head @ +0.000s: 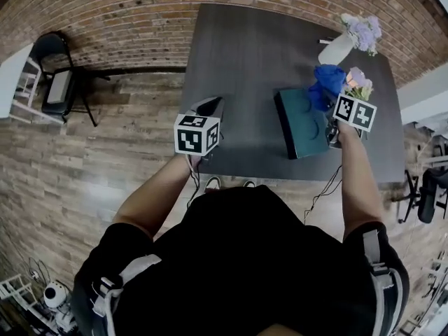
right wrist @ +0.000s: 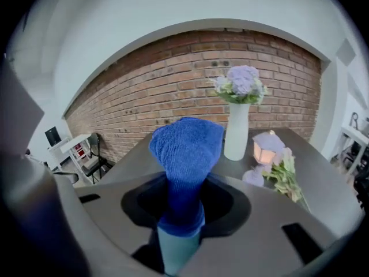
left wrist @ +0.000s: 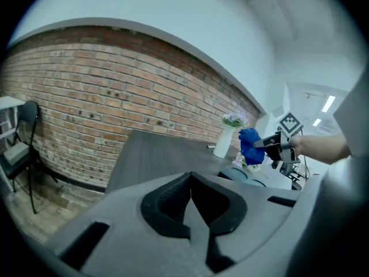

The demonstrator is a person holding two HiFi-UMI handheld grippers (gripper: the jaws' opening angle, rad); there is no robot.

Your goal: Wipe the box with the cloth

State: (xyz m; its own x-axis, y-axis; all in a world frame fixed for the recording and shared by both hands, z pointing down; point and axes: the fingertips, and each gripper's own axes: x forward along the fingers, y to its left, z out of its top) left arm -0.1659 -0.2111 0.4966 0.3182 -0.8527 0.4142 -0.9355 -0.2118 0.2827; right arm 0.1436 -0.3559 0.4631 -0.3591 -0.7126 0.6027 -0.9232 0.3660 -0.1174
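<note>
The teal box (head: 299,124) lies on the dark table (head: 245,54), right of centre. My right gripper (head: 329,105) hangs over the box's far right part, shut on a bunched blue cloth (head: 326,84). In the right gripper view the cloth (right wrist: 187,152) sticks up out of the shut gripper (right wrist: 180,221), and a teal strip shows just below it. My left gripper (head: 210,108) is held above the table's near left edge, away from the box. Its jaws are shut with nothing between them (left wrist: 191,205). The left gripper view shows the cloth (left wrist: 249,145) and the box (left wrist: 249,176) far right.
A white vase with lilac flowers (head: 350,39) stands at the table's far right corner, seen again as the vase (right wrist: 236,129). A small lantern (right wrist: 266,146) and a loose flower sprig (right wrist: 285,175) lie beside it. A black chair (head: 57,75) stands by the brick wall at left.
</note>
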